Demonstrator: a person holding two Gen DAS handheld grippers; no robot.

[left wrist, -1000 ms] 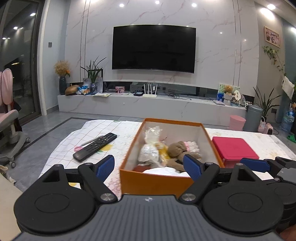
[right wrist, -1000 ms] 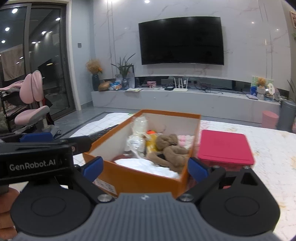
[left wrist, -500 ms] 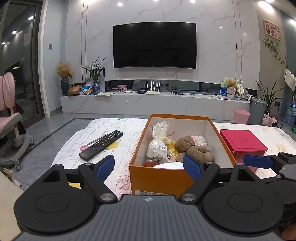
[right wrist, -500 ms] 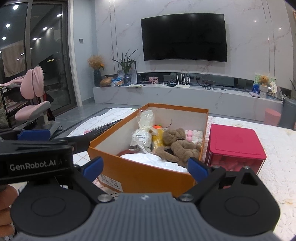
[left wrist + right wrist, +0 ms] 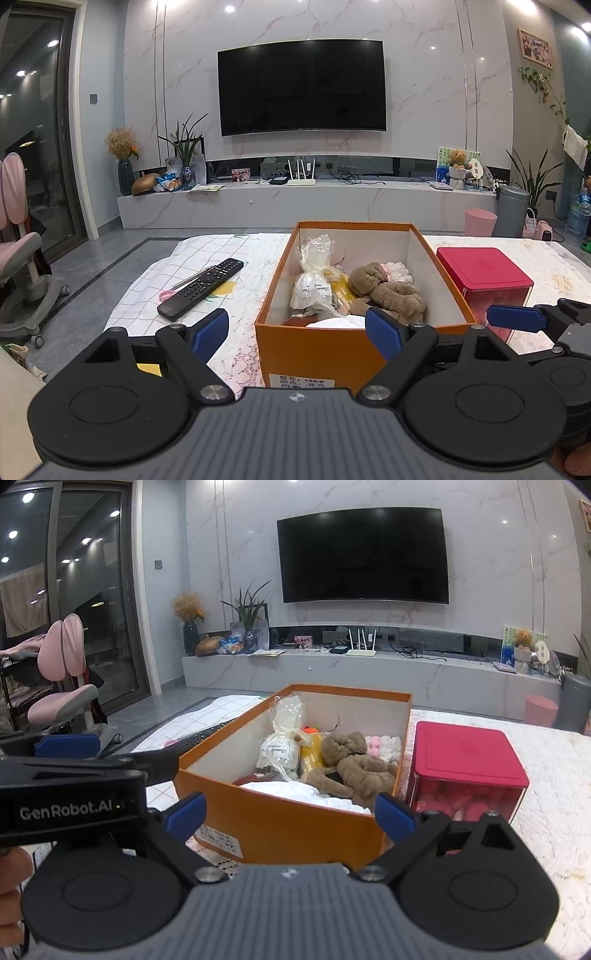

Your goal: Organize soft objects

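Observation:
An open orange box stands on the table. Inside lie a brown plush toy, a clear bagged bundle, a yellow item, pink-white fluffy pieces and a white cloth at the near end. My left gripper is open and empty, in front of the box's near wall. My right gripper is open and empty, also in front of the box, to the right of the left one.
A red lidded box stands right of the orange box. A black remote, a pen and a pink item lie left on the checked tablecloth. A pink chair stands at far left.
Both grippers have drawn back from the orange box, which now looks smaller and farther. Both stay open and empty.

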